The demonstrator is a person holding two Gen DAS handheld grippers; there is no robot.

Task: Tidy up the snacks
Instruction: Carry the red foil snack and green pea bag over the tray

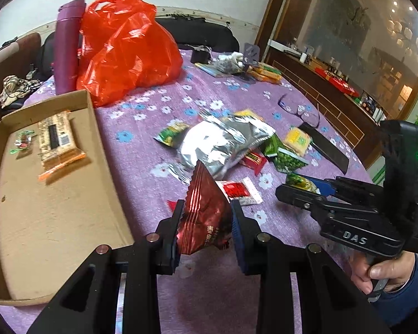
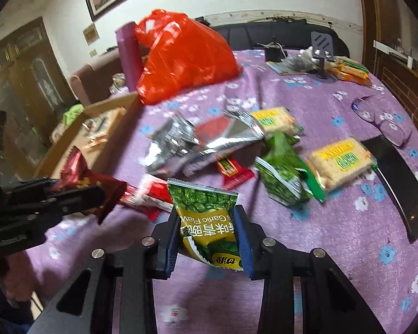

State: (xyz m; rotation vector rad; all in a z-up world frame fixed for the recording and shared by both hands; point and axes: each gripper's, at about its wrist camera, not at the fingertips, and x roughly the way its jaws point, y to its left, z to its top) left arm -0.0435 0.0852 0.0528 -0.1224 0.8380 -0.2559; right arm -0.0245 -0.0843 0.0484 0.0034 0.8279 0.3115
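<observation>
Nearest the left wrist lens: left gripper clamped on a dark red foil packet, held clear above the purple flowered tablecloth. Right gripper pinches a green pea packet across its width. Both look light, crinkly, slick; judged best gripped at the flat sealed edge, since contents may crush. Cardboard tray, matte and stiff, lies to the left holding a wrapped biscuit bar. Silver foil bag rests mid-table among loose packets.
</observation>
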